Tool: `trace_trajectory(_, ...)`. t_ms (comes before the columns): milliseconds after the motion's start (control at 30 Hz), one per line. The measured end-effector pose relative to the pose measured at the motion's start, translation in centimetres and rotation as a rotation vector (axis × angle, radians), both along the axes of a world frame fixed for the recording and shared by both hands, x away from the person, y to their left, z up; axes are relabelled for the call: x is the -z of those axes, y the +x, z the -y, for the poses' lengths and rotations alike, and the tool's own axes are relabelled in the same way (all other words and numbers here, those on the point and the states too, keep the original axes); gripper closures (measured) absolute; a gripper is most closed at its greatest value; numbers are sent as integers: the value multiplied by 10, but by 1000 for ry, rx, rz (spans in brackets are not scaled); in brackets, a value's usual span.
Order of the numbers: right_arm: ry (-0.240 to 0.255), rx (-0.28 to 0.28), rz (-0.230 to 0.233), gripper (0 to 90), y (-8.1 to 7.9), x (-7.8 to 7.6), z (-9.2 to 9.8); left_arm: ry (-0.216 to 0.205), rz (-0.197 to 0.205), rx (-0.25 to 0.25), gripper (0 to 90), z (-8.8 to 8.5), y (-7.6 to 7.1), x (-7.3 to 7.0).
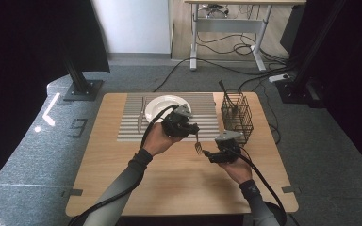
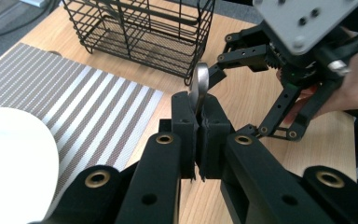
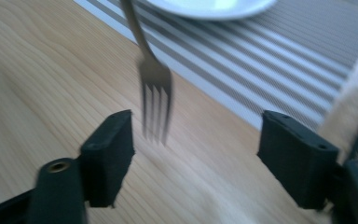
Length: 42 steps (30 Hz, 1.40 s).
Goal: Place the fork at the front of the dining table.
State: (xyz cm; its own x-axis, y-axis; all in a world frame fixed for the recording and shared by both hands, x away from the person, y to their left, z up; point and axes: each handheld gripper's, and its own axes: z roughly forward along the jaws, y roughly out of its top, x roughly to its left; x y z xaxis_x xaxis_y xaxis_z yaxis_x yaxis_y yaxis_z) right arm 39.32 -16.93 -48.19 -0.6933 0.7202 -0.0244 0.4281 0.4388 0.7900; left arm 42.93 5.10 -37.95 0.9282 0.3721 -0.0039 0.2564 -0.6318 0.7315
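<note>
From the high view, the left gripper [image 1: 189, 128] hangs over the near edge of the striped placemat [image 1: 202, 117], just in front of the white plate [image 1: 156, 106], and it is clamped on the handle of a fork [image 1: 198, 143] whose tines point down toward the wooden table [image 1: 169, 183]. The right gripper [image 1: 208, 154] sits just beside and below the tines, close to the black wire basket [image 1: 238, 116] (a dark utensil stands in it), and a knife [image 1: 141, 114] lies on the mat left of the plate. In the left gripper view the two black jaws stand pressed together on the fork's rounded silver handle end [image 2: 199, 84], which sticks up between them; the right gripper [image 2: 242, 100] shows beyond with its jaws spread, the basket [image 2: 140, 32] behind, and the plate's rim [image 2: 18, 154] at the lower left. In the right gripper view the jaws stand apart with nothing pressed between them; the fork [image 3: 156, 98] hangs blurred above the table [image 3: 42, 84], tines down, nearer the left jaw and touching neither, with the mat [image 3: 279, 60] and plate [image 3: 209, 7] beyond.
</note>
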Motion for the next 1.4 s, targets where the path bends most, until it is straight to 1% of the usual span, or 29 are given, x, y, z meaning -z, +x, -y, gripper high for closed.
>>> trace_trajectory(67, 1, -35, 7, 394, 2, -7, -9, -1, -3, 2, 869, 0, 0, 1)
trace_trajectory(167, -5, -71, 12, 515, 3, -16, -21, 4, -5, 3, 868, 2, -1, 3)
trace_trajectory(200, -10, -75, 15, 563, 4, -18, -25, 4, -6, 3, 868, 2, -1, 4)
trace_trajectory(333, -39, -75, 23, 692, 6, -23, -35, 10, -6, 7, 868, 4, -1, 5)
trace_trajectory(400, -45, -74, 20, 784, 7, -24, -39, 4, -4, 7, 869, 4, -2, 5)
trace_trajectory(467, -51, -78, 30, 831, 6, -23, -42, -7, -3, 6, 869, 5, -1, 5)
trace_trajectory(533, -41, -71, 36, 826, 3, -23, -47, -16, 8, 1, 869, 7, -2, 5)
trace_trajectory(600, -34, -60, 39, 823, 2, -22, -49, -16, 22, -4, 869, 8, -2, 6)
trace_trajectory(667, -28, -41, 33, 835, 4, -22, -48, -30, 37, -11, 866, 7, -4, 8)
trace_trajectory(700, -22, -35, 30, 837, 5, -22, -46, -45, 47, -13, 862, 5, -5, 9)
trace_trajectory(733, -15, -25, 23, 838, 5, -23, -46, -58, 54, -18, 814, 4, -6, 10)
trace_trajectory(767, -14, -21, 27, 839, 6, -23, -45, -76, 62, -24, 745, 2, -6, 11)
trace_trajectory(833, -5, -7, 29, 839, 8, -24, -43, -101, 83, -56, 677, -5, -9, 16)
trace_trajectory(867, -2, 1, 24, 840, 9, -24, -41, -109, 91, -67, 617, -7, -10, 18)
trace_trajectory(933, -2, 7, 18, 839, 13, -24, -39, -120, 90, -83, 531, -15, -13, 23)
trace_trajectory(1000, -3, 14, 11, 839, 15, -23, -38, -111, 100, -101, 466, -22, -17, 31)
trace_trajectory(1067, -4, 16, 6, 839, 18, -22, -37, -98, 105, -113, 372, -29, -22, 39)
trace_trajectory(1167, -12, 18, 3, 839, 21, -21, -36, -88, 103, -126, 288, -40, -31, 52)
trace_trajectory(1200, -12, 22, -1, 839, 23, -20, -36, -88, 101, -128, 270, -43, -34, 56)
trace_trajectory(1400, -13, 32, -9, 839, 31, -20, -32, -85, 66, -175, 178, -64, -51, 79)
